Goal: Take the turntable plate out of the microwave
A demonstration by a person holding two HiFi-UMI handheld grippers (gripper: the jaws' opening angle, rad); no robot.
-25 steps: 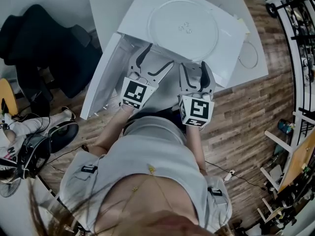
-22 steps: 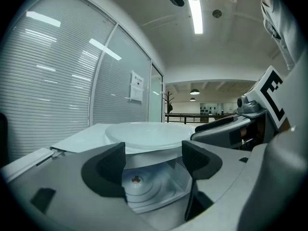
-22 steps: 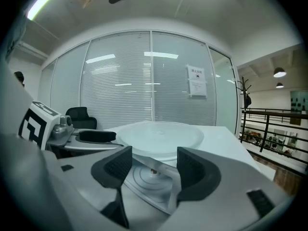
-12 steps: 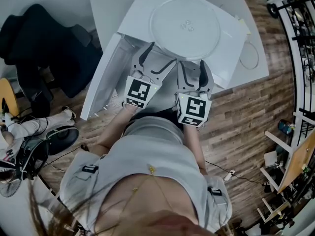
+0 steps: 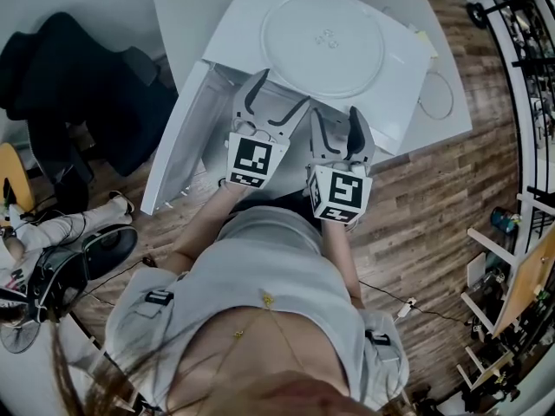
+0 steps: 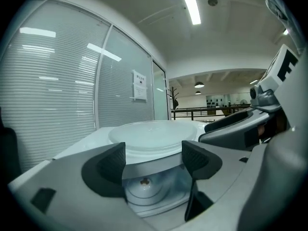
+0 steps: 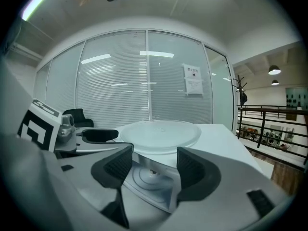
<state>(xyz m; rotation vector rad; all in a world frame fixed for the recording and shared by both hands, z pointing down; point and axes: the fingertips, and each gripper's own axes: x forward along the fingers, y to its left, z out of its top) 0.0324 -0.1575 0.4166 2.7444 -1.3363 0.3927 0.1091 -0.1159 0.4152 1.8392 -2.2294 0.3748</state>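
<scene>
On top of the white boxy microwave (image 5: 395,63) lies the round clear glass turntable plate (image 5: 323,43), apparently already out; left tool (image 5: 279,102) and right tool (image 5: 335,121) hover before the cavity, jaws apart and empty, likely leaving only withdrawal.

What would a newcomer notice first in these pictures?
The round turntable plate lies flat on top of the white microwave, whose door stands open at the left. In front of the opening, the left gripper and the right gripper are side by side, jaws apart and empty.
</scene>
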